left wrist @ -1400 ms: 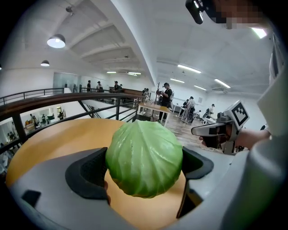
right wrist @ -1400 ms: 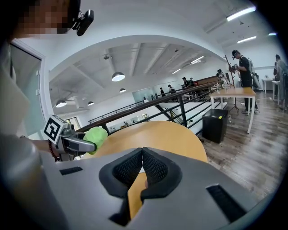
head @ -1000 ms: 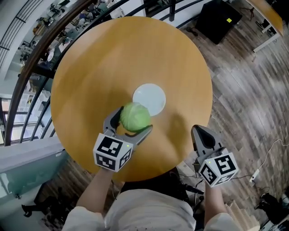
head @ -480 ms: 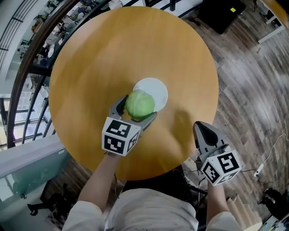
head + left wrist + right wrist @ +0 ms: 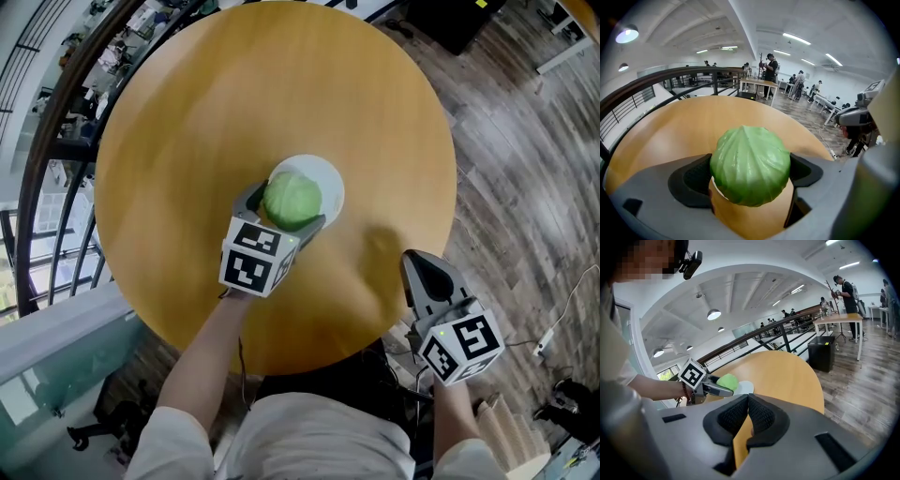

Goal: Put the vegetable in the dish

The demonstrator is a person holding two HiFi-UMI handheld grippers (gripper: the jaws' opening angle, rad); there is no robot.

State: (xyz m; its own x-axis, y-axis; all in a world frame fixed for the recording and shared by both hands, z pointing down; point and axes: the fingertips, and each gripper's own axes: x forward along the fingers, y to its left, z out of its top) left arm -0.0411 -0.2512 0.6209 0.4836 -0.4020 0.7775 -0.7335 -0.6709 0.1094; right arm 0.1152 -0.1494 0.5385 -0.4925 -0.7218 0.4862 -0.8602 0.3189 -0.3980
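Wood fills most of what I am seeing: a round table (image 5: 281, 94) is sitting beside a railing, with plank floor to its right. At the near edge the person is leaning over it, one gripper in each hand.

The right gripper (image 5: 419, 267) is hanging off the near right rim of the table, well apart from the work, and its jaws are pressing together with nothing between them. The left gripper (image 5: 286, 210) is reaching in over the middle of the table, its jaws spread wide and clamping the cabbage (image 5: 292, 200) by its sides.

A white dish (image 5: 330, 187) is lying near the table's centre. The cabbage is hanging over the near left part of that dish rather than its middle; whether it is touching the surface I cannot tell. Looking along the left gripper's own jaws, a sliver of white rim is showing under the cabbage (image 5: 750, 171).

My worry is the shape of the thing. A round head let go off-centre on a shallow dish is likely to be rolling toward the near left rim and onto the wood. Opening the jaws so close to the rim is also risking a nudge that slides the dish.
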